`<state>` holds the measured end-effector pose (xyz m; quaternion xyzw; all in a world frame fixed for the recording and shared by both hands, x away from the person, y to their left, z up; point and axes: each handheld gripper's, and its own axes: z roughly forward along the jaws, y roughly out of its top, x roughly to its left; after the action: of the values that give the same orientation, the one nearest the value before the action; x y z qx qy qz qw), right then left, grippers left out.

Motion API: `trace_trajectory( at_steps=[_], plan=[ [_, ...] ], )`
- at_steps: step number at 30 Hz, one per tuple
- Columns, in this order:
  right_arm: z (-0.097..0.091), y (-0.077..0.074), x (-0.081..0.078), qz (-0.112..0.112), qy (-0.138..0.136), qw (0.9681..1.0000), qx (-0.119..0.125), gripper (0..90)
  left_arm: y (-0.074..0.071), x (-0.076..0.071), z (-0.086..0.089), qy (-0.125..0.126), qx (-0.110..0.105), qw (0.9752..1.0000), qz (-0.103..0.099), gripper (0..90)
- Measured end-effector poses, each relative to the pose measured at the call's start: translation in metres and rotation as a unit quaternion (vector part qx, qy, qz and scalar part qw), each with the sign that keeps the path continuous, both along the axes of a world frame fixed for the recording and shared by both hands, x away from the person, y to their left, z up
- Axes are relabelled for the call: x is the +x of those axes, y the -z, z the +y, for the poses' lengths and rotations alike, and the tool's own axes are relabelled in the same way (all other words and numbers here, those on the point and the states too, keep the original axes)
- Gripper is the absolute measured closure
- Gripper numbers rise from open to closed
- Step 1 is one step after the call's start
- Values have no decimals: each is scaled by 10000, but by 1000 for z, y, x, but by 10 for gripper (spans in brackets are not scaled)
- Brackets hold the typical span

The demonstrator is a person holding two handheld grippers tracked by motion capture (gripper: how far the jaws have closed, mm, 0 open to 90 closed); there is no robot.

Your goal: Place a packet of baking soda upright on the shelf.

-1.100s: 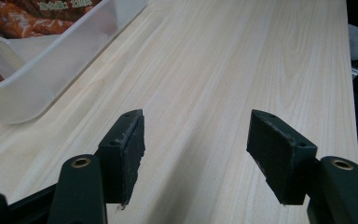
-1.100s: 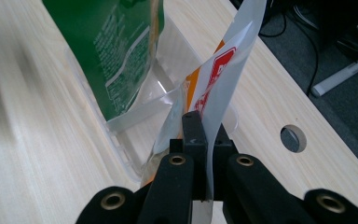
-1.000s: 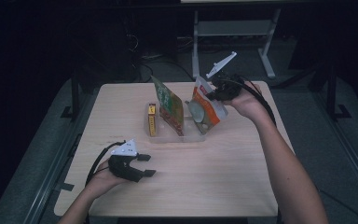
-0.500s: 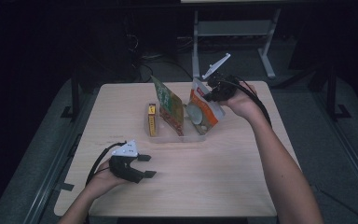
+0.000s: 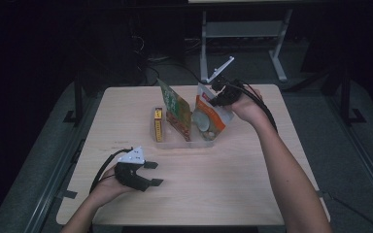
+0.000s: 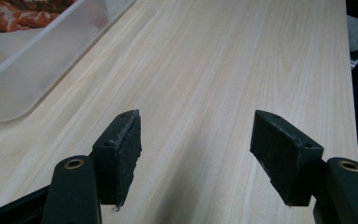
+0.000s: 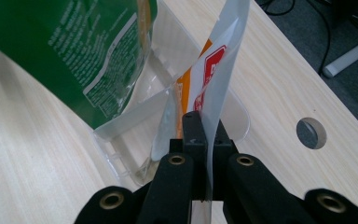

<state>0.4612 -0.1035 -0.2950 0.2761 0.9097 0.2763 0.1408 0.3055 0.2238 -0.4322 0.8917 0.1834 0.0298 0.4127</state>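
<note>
in the high view, your right gripper (image 5: 217, 95) was clamped on the top edge of the orange pouch (image 5: 209, 119), just right of the frame's centre. the pouch stood tilted with its lower end inside the clear tray (image 5: 184, 141). a green pouch (image 5: 176, 108) and a small yellow box (image 5: 158, 124) already stood in that tray, to its left. your left gripper (image 5: 151, 174) rested on the bench (image 5: 223, 179) at the lower left, well apart from the tray.

in the left gripper view, its jaws stood apart over bare wood with nothing between them, and a corner of the tray (image 6: 37, 60) sat at the upper left.

in the right gripper view, the jaws pinched the orange pouch's (image 7: 214, 74) clear edge at centre frame. the placing looked nearly done. you had yet to let go and pull clear.
</note>
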Motion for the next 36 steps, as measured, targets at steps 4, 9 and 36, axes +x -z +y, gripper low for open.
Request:
trace_trajectory(
  at_steps=[4, 9, 36],
  plan=[
    [-1, 1, -1, 40, 75, 9999, 127, 893, 0, -1, 0, 5, 3, 10000, 26, 329],
    [-10, 3, -4, 31, 76, 9995, 320, 829, 0, -1, -1, -2, -12, 10000, 44, 328],
    [-29, 2, -26, -68, 293, 9982, 511, 900, 1, 0, -1, 1, -23, 10000, 80, 326]
  ],
)
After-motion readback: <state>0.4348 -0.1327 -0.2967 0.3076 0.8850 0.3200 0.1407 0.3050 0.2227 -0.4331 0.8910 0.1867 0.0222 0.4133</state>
